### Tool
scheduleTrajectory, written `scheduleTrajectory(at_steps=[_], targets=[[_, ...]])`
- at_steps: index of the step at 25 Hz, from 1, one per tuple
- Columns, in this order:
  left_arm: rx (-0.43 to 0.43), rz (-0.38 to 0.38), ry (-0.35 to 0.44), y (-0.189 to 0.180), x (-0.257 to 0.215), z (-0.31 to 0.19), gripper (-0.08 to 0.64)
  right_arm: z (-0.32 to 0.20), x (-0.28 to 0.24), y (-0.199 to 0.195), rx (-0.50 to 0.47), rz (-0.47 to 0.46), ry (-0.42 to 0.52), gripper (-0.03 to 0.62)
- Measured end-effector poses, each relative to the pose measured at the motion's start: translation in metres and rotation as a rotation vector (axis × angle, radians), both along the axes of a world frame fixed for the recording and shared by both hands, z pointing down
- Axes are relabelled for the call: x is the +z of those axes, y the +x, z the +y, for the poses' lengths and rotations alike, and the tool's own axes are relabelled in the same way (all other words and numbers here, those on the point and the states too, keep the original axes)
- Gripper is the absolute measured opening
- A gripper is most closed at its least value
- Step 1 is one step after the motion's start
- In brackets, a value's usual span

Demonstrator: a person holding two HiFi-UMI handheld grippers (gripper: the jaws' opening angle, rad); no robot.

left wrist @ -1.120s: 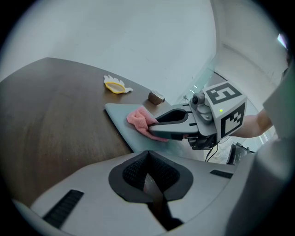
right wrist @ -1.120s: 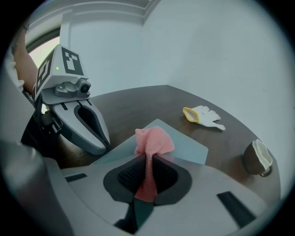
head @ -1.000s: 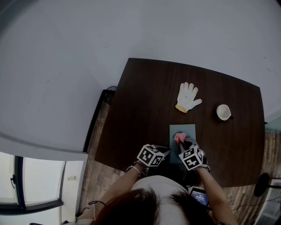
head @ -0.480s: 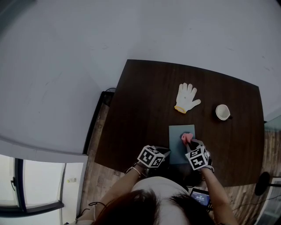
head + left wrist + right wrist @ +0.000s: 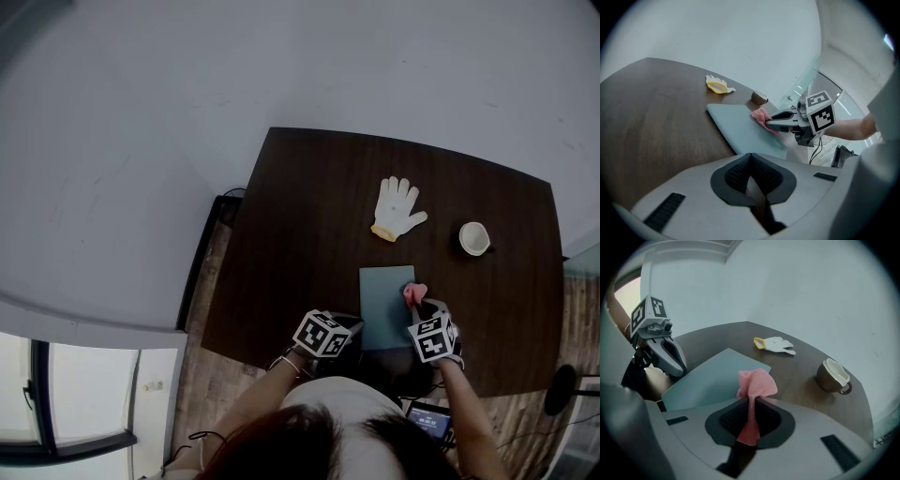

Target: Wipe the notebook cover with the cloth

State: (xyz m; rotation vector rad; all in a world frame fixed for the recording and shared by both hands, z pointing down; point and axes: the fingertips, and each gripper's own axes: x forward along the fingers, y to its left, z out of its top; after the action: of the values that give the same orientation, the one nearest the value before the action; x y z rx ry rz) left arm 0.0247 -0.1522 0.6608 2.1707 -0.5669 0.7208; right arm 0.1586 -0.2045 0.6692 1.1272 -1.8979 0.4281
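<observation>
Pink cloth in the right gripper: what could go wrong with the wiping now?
The pink knitted cloth sits at the right edge of the grey-blue notebook, so a stroke may slip onto the dark wooden table. The shut left gripper may not pin the notebook, which might slide.

Cloth (image 5: 757, 383): pink, coarse knit fabric.
Notebook cover (image 5: 384, 305): smooth, matt teal.
Table (image 5: 309, 216): dark wood grain.
Glove (image 5: 397, 207): white knit.
Cup (image 5: 833, 377): glossy glaze.

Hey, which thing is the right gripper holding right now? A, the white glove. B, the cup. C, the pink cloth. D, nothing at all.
C: the right gripper has its jaws closed on the pink cloth, which bunches up just ahead of them.
</observation>
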Motion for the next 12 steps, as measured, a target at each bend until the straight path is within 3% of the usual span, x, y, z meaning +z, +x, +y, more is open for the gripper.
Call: scheduleTrajectory(at_steps=[7, 12], targets=[[0.013, -0.005, 0.001, 0.0, 0.0, 0.002, 0.018, -0.001, -0.004, 0.017, 0.077, -0.009, 0.016, 0.037], [0.014, -0.004, 0.016, 0.0, 0.0, 0.002, 0.018, -0.003, -0.023, 0.006, 0.063, -0.037, 0.073, 0.038]])
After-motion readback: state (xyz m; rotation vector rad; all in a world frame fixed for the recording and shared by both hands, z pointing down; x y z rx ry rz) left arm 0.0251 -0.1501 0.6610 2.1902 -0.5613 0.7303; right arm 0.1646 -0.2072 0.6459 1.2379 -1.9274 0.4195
